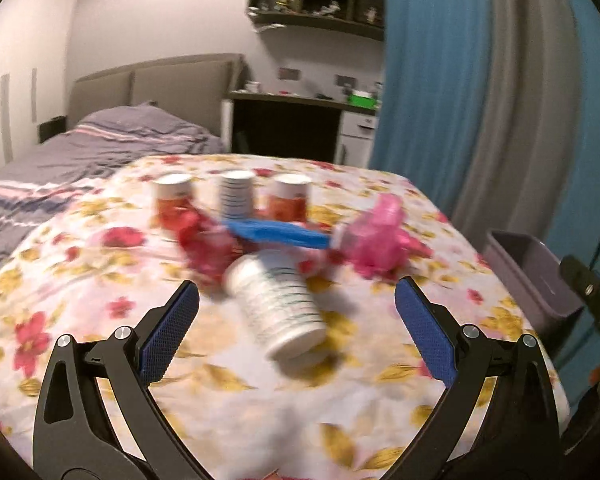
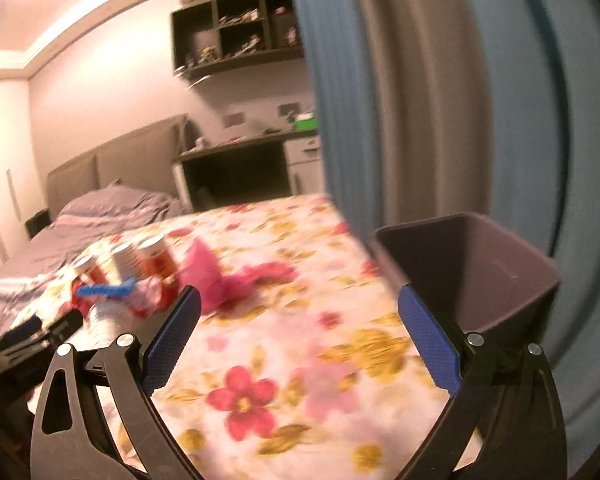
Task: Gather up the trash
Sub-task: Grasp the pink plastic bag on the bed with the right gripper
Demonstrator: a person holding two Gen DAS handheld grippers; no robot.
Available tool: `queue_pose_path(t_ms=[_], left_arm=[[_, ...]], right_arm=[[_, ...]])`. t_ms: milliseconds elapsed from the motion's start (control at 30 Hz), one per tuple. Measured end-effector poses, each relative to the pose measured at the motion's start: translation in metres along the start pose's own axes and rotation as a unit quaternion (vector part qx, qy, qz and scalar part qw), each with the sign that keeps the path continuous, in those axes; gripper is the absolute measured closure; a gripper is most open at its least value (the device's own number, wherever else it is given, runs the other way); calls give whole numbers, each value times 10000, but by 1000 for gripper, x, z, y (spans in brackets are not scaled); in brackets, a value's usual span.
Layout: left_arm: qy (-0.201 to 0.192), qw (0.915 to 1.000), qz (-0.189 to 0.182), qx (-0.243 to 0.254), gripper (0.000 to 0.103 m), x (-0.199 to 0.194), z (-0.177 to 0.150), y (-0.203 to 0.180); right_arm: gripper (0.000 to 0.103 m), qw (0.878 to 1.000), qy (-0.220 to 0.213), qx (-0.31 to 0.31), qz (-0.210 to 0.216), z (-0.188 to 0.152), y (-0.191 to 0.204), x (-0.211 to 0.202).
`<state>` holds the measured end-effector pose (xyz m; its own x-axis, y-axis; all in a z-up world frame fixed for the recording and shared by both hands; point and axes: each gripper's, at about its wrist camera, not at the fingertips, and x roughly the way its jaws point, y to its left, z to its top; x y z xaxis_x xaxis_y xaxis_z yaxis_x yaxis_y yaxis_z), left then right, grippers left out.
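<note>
Left gripper (image 1: 296, 296) has its jaws spread wide with nothing clamped; a tipped striped paper cup (image 1: 278, 306) lies between them on the floral cloth (image 1: 80, 280). Right gripper (image 2: 299, 304) gapes wide too, empty, the dark bin (image 2: 472, 268) just beyond its right finger. Pink bag (image 1: 380, 240) and 3 upright cups (image 1: 236, 196) sit farther back.

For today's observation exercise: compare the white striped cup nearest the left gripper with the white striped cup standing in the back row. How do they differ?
Pose: the near striped cup lies tipped on its side on the floral cloth; the far striped cup stands upright.
Neighbours: the near one lies alone before the wrappers; the far one stands between two orange-labelled cups.
Shared: both are white with thin dark horizontal stripes.
</note>
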<state>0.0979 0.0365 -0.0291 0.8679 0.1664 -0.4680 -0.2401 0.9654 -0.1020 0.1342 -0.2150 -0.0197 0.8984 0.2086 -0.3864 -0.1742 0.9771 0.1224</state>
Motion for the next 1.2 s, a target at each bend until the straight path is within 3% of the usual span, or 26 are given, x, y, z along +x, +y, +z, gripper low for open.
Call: queue_pose_path(t_ms=[200, 433, 700, 1067, 1200], left_arm=[[13, 9990, 258, -371, 6, -1, 3, 36], [131, 9989, 220, -400, 6, 7, -2, 40], [92, 9972, 426, -605, 6, 14, -1, 58], [-108, 9909, 880, -1010, 6, 17, 6, 87], [-4, 9921, 730, -1018, 6, 21, 6, 85]], right_arm=[[8, 9992, 254, -252, 186, -6, 28, 21], [8, 9982, 417, -332, 290, -1, 46, 47], [13, 9963, 605, -496, 369, 8, 66, 94], [38, 9918, 1047, -500, 542, 11, 86, 153], [64, 9892, 1245, -549, 550, 8, 90, 169]])
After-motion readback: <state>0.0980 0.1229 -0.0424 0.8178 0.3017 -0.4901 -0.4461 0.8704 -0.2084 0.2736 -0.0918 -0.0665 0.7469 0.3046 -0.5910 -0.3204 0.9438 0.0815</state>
